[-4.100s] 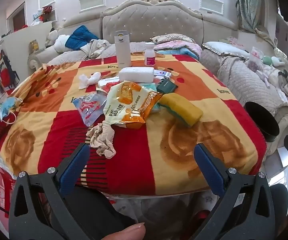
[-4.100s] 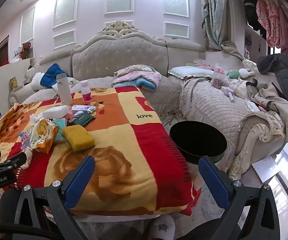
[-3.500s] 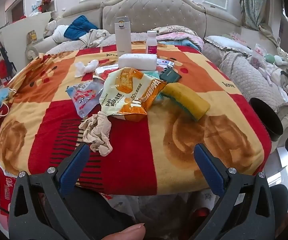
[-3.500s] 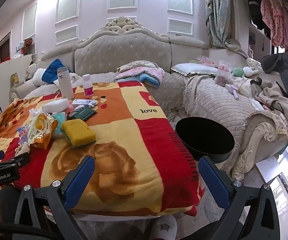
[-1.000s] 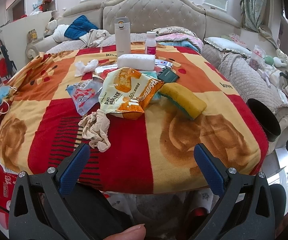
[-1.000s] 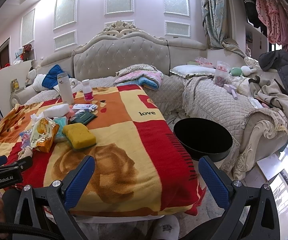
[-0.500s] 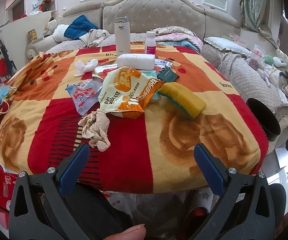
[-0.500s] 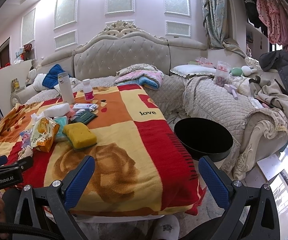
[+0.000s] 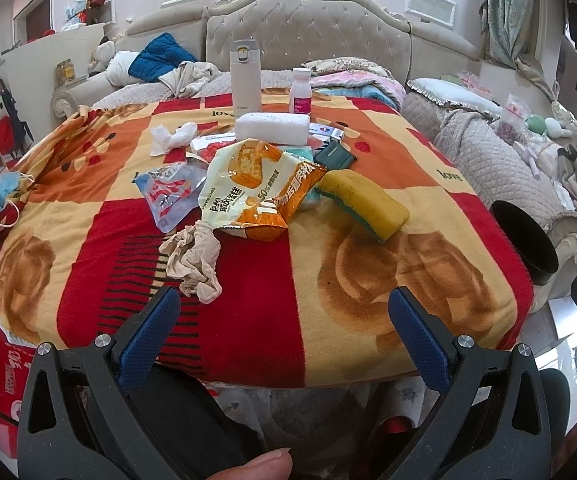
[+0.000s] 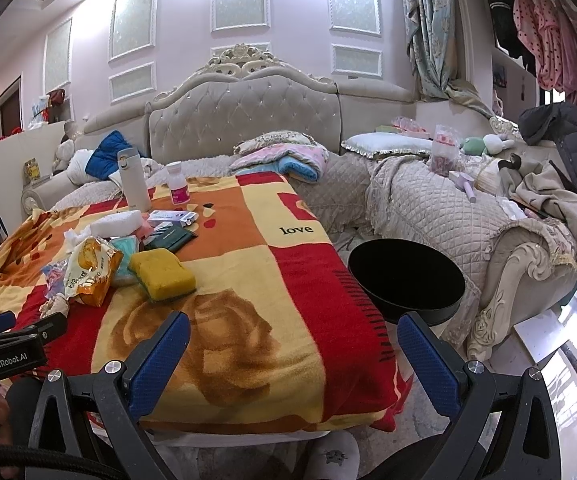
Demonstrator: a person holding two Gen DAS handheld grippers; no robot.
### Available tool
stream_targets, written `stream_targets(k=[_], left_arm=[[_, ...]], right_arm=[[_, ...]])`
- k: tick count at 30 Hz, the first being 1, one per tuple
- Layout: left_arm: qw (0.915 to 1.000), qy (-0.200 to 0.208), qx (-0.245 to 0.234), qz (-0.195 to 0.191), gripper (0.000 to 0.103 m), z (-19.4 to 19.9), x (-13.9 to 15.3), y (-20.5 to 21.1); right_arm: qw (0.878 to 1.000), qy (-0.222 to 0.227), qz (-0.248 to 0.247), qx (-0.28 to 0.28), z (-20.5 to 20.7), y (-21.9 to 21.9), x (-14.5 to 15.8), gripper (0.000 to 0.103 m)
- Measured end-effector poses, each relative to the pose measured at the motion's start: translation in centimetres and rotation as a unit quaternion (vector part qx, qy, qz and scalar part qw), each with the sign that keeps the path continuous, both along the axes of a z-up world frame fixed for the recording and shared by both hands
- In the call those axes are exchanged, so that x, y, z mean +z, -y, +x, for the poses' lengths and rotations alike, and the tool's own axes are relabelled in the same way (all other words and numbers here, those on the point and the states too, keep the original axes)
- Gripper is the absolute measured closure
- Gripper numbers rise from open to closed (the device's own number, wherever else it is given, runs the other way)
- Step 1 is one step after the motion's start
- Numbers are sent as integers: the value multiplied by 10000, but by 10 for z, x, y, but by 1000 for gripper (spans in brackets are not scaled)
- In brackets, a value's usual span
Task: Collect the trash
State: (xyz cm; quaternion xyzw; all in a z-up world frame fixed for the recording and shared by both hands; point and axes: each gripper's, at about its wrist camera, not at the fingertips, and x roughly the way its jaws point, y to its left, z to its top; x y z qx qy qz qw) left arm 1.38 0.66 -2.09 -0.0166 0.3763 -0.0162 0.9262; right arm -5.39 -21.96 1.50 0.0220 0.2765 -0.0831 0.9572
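Both tongs, the left gripper (image 9: 284, 312) and right gripper (image 10: 294, 340), we hold spread apart and empty at the near edge, since the crumpled tissue (image 9: 194, 260) lies nearest and the black bin (image 10: 406, 280) waits right.

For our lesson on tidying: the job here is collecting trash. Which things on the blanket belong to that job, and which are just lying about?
Job: crumpled tissue; snack bag; plastic wrapper; white tissue; black bin.

Lying about: sponge; flask; pill bottle; wallet.
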Motion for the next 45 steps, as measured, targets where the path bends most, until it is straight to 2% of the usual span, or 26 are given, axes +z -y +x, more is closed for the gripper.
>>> stream_targets(k=[4,28,42,45], left_arm=[[9999,-1,-44,-112,0,-1,1,-1],[9998,-88,-18,-190,0,1,-6,-6],[9996,-163,-37,-210,0,8,-15,-9],[9999,-95,-43,-93,0,8,-16,-8]], right_arm=[[10000,3,-1,1,0,0,0,0],[9999,-75,-49,80,3,-9,1,0],[9997,-178,-87,156,13,-15,-6,0],[9996,-194,-79,175,16,-16,-7,0]])
